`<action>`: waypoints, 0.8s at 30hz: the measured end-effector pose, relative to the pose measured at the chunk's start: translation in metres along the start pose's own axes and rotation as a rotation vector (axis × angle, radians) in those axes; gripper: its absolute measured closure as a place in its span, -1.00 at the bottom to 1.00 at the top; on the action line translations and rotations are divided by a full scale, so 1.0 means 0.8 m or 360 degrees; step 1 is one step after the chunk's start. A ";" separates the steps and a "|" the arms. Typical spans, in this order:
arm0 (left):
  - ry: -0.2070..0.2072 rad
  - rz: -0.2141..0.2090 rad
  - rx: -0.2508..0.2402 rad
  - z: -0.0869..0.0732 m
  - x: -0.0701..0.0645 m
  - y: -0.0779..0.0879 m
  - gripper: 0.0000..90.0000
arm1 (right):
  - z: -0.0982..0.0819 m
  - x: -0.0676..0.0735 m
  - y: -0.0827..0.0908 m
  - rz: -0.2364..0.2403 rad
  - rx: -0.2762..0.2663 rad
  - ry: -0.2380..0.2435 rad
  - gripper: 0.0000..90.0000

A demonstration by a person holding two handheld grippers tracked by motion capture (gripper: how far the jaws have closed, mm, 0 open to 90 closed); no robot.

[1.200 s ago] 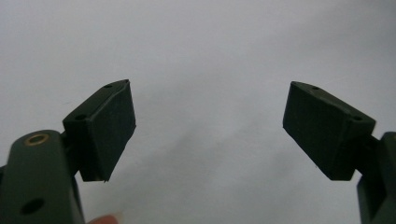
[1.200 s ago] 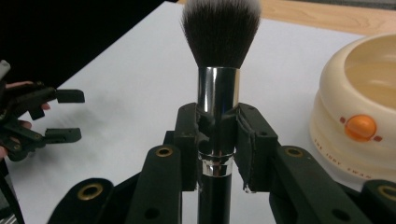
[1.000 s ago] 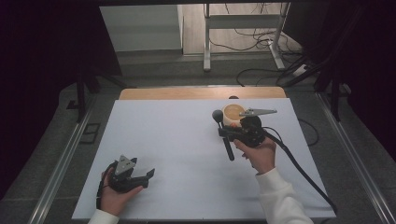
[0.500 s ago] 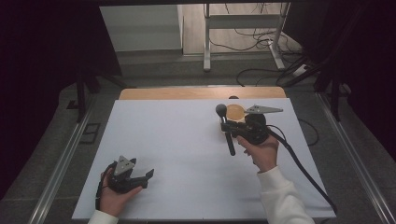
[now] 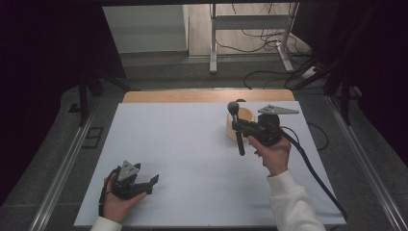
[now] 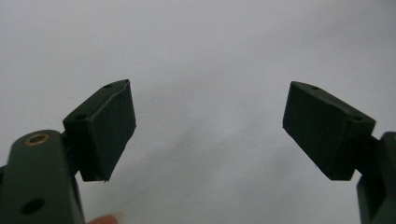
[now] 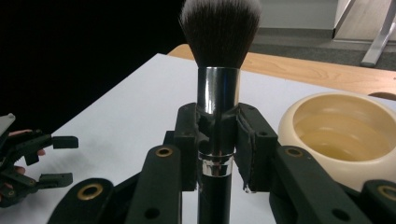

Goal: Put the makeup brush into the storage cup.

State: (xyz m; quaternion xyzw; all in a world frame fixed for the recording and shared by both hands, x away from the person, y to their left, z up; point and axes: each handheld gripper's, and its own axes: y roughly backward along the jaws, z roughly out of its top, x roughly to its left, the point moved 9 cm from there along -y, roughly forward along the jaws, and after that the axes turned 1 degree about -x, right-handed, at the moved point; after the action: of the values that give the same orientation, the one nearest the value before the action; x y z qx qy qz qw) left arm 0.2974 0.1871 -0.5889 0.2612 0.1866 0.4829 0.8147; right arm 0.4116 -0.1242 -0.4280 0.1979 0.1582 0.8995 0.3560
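Left gripper, nearest the person, rests low at the near left of the white table; in the left gripper view its two black jaws stand wide apart with nothing but bare table between them. Right gripper, farther out and to the right, is clamped on a makeup brush; in the right gripper view the pads press on the shiny metal collar from both sides. Brush held upright in that view: dark bristle head with pale tips above the jaws, black handle running down below them. From the high view the same brush lies with its long axis roughly along the table's depth, head at the far end, handle pointing back toward the person. Cream bowl, just beyond and to the right of the right gripper, open side up; what it holds cannot be told. Bristle head sits close beside the bowl's near-left rim, not over the opening. Judged relation for the coming move: the bowl lies a short way right and forward of the brush head, and the right hand is much the nearer one; the left is well apart.
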 end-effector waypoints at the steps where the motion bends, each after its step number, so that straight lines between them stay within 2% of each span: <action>1: 0.0000 0.0000 0.0000 0.000 0.000 0.000 -0.61 | 0.000 0.000 0.000 0.0000 0.0000 0.0000 0.59; 10: 0.0013 0.0000 -0.0004 0.000 0.000 0.001 -0.61 | 0.016 -0.009 0.007 -0.0002 -0.0087 -0.0034 0.59; 17: 0.0014 -0.0007 -0.0002 0.000 -0.001 0.001 -0.61 | 0.021 -0.019 0.006 -0.0031 -0.0108 -0.0039 0.59; 24: 0.0013 -0.0014 -0.0009 0.000 -0.001 0.001 -0.61 | 0.026 -0.023 0.001 -0.0019 -0.0134 -0.0041 0.59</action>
State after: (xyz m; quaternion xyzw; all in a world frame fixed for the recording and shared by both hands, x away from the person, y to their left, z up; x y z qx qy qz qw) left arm 0.2963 0.1867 -0.5885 0.2560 0.1897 0.4808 0.8169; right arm 0.4335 -0.1349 -0.4138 0.1934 0.1166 0.9006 0.3714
